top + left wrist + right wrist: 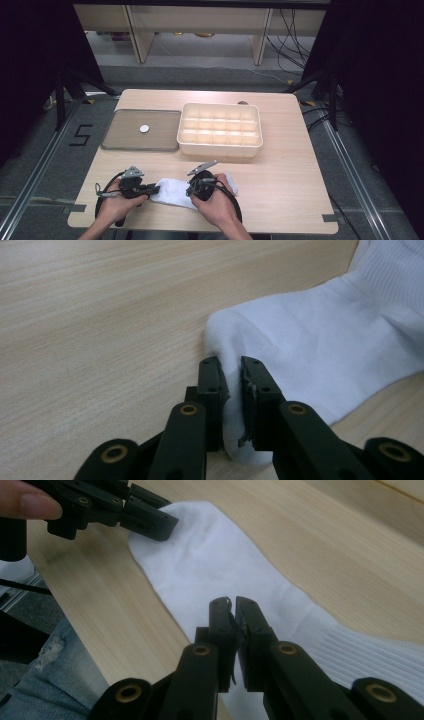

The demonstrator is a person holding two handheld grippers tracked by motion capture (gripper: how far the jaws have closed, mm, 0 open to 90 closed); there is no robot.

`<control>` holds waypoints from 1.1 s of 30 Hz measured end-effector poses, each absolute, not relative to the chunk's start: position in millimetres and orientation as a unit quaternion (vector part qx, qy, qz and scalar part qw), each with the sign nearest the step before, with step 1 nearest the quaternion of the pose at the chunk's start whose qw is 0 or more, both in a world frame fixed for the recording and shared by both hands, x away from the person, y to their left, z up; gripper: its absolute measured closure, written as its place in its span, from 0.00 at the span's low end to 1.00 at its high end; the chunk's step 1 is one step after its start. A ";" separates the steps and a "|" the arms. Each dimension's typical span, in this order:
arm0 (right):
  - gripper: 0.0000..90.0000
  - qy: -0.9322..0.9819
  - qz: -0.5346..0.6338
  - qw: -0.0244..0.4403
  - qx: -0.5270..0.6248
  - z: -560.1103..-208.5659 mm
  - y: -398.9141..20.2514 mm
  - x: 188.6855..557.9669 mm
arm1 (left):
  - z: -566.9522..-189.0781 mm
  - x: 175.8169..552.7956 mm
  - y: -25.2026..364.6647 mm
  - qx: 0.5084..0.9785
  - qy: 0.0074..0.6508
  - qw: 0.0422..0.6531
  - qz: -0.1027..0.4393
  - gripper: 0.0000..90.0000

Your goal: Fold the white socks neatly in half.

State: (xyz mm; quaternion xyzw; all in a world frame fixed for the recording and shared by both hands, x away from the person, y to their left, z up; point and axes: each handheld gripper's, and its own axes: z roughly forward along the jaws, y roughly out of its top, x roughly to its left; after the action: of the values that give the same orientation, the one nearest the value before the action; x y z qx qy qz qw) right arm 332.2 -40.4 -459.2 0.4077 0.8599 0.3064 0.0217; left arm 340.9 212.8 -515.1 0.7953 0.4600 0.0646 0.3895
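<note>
A white sock [172,194] lies flat near the table's front edge, between the two hands. My left gripper [156,189] is shut on its rounded toe end, and the left gripper view shows the fabric [320,340] pinched between the pads of the gripper [230,365]. My right gripper [189,191] hovers low over the sock's middle [210,565]. Its jaws [232,602] stand almost together with only a thin slit, and I see no fabric in it. The left gripper [150,522] appears at the top left of the right gripper view, on the toe.
A cream box with several compartments [220,147] stands at mid-table. Left of it lies a flat grey tray [125,142] with a small white disc [144,128] on it. The table's front edge [200,230] runs close under the hands.
</note>
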 end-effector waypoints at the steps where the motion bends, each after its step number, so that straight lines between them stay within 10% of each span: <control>1: 0.95 0.862 0.312 0.026 0.398 -460.5 -39.9 333.6 | -515.1 340.8 212.7 0.794 0.461 0.391 0.064 0.90; 33: 0.98 0.873 0.281 -0.026 0.398 -493.9 -6.8 349.4 | -477.6 333.7 200.0 0.775 0.435 0.458 -0.006 0.90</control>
State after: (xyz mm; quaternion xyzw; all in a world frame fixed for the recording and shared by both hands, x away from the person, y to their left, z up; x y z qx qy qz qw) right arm 349.4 -6.8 -493.9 0.3978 0.8731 0.2806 -0.0260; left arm 333.7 200.0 -477.6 0.7755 0.4345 -0.0063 0.4580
